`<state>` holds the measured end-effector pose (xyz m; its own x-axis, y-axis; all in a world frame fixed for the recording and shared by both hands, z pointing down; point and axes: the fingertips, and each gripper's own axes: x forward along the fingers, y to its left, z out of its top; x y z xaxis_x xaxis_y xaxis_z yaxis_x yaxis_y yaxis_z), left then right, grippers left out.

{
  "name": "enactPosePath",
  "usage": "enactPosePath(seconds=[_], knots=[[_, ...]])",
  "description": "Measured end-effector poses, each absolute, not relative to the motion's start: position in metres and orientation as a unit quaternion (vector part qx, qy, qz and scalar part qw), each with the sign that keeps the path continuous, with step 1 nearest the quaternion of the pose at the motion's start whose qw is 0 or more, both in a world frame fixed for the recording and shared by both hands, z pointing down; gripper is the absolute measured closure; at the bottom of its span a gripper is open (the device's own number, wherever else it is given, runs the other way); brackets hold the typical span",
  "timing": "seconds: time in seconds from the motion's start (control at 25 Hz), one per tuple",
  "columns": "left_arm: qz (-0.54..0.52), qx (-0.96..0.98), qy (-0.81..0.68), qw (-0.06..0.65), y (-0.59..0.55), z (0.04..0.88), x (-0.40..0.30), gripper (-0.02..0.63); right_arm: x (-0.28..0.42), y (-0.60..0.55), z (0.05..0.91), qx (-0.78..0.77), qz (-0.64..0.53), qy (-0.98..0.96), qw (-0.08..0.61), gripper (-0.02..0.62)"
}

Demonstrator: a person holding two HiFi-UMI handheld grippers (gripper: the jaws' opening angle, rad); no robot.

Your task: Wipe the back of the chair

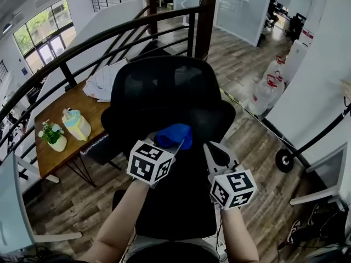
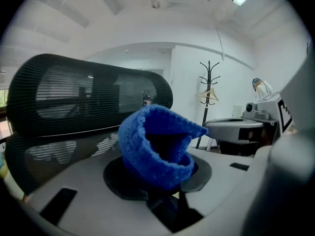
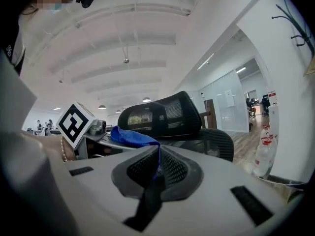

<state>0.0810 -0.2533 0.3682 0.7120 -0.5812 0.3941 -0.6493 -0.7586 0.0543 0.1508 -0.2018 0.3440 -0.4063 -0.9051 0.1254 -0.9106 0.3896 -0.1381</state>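
Note:
A black mesh office chair point(image 1: 164, 86) stands right in front of me, its headrest point(image 2: 88, 97) and backrest point(image 3: 211, 141) showing in both gripper views. My left gripper point(image 1: 174, 142) is shut on a bunched blue cloth point(image 1: 175, 135), held just above the chair's top edge. In the left gripper view the cloth point(image 2: 152, 146) bulges out over the shut jaws of that gripper point(image 2: 162, 191). My right gripper point(image 1: 208, 147) hovers beside it to the right, shut and empty, a little apart from the cloth point(image 3: 130, 135). In its own view the right gripper point(image 3: 157, 163) points toward the chair.
A wooden table point(image 1: 60, 152) at the left carries a potted plant point(image 1: 52, 136), a jug point(image 1: 77, 124) and a white cloth point(image 1: 104, 81). A dark railing point(image 1: 82, 48) curves behind the chair. Water bottles point(image 1: 269, 89) stand at the right, and a coat rack point(image 2: 209, 90) farther off.

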Motion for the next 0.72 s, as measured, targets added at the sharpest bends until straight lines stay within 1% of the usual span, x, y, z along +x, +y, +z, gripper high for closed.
enactPosePath(seconds=[0.24,0.52,0.72], knots=[[0.19,0.932,-0.292,0.104,-0.261,0.387,0.139,0.486,0.194,-0.204,0.359,0.578,0.108,-0.809,0.022,0.566],[0.192,0.949,-0.226,0.107,-0.264,0.382,0.21,0.486,0.236,-0.213,0.366,0.614,0.111,-0.781,0.017,0.566],[0.201,0.949,-0.22,0.103,-0.274,0.388,0.239,0.486,0.252,-0.213,0.371,0.629,0.116,-0.769,0.011,0.566]])
